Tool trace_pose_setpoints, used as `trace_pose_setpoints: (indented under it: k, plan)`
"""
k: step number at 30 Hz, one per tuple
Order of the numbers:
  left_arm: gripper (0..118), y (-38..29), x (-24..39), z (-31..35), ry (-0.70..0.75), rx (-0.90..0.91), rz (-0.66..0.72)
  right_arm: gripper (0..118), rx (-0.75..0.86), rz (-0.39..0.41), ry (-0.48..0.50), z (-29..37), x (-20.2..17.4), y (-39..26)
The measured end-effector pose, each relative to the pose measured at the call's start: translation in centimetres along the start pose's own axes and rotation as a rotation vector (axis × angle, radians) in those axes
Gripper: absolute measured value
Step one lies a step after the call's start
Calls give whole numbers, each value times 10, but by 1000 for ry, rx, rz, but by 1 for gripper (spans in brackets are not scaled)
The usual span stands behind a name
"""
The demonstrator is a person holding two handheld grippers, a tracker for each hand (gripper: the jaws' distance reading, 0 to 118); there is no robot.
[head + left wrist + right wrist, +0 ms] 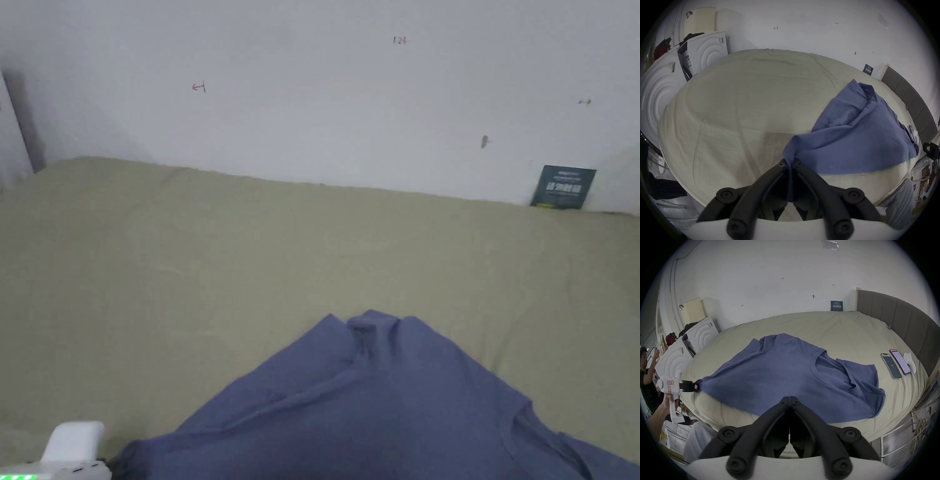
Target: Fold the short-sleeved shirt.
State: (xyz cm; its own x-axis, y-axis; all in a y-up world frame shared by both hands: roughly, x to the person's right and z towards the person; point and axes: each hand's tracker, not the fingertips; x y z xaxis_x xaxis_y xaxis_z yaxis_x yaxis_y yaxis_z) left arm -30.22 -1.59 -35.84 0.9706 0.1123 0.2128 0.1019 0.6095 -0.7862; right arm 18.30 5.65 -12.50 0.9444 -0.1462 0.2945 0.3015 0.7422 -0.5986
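The blue short-sleeved shirt (786, 378) lies spread but rumpled on the bed (851, 331), collar toward 3 o'clock in the right gripper view, hem corner toward 9 o'clock. The left gripper (790, 164) has its jaws pinching that corner, a strip of cloth running down between them. The right gripper (789, 400) has its jaws pressed together with nothing visible between them; it hangs over the near edge of the shirt, and I cannot tell whether it touches the cloth.

The main risk, as I judge it, is the one-sided hold: pulling toward 9 o'clock with only one corner held would drag the whole shirt and deepen the ridge of folds running toward 12 o'clock in the head view. The pinch is narrow, so a sharp tug could slip it free. The near hem already hangs over the bed's edge at 6 o'clock and could slide down further.

Two phones (896, 365) and a small white object (910, 362) lie at 3 o'clock, just beyond the sleeve; a sweep that way could knock them. Open sheet lies at 12 o'clock, toward the wall (312, 94), and at 9 to 10 o'clock in the head view. The headboard (899, 318) closes off the 2 o'clock side.
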Motion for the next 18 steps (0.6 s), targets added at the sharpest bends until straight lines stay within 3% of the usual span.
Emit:
trace_pose_setpoints:
  k: [3, 5, 11, 12, 13, 14, 15, 17, 18]
  plan:
    - [1, -1, 2, 2, 7, 2, -4, 0, 6, 4, 8, -18, 3, 23]
    - [1, 0, 2, 2, 9, -5, 0, 0, 6, 47, 9, -39, 1, 47]
    - [1, 2, 12, 11, -4, -17, 23, 0, -46, 108, 14, -147, 9, 133]
    - [1, 3, 11, 11, -10, -18, 31, 9, -63, 138, 13, -167, 10, 151]
    - [1, 3, 11, 12, -16, -19, 41, 62, -89, 173, -4, -187, 10, 166]
    - [1, 3, 11, 13, -21, -19, 46, 107, -105, 189, -24, -207, 7, 179]
    - [1, 4, 9, 12, -25, -22, 49, 118, -153, 213, -10, -229, 8, 191]
    - [1, 6, 9, 11, -27, -27, 49, 117, -229, 218, 37, -264, 11, 209]
    - [1, 6, 10, 11, -25, -26, 49, 117, -283, 260, -6, -278, 12, 220]
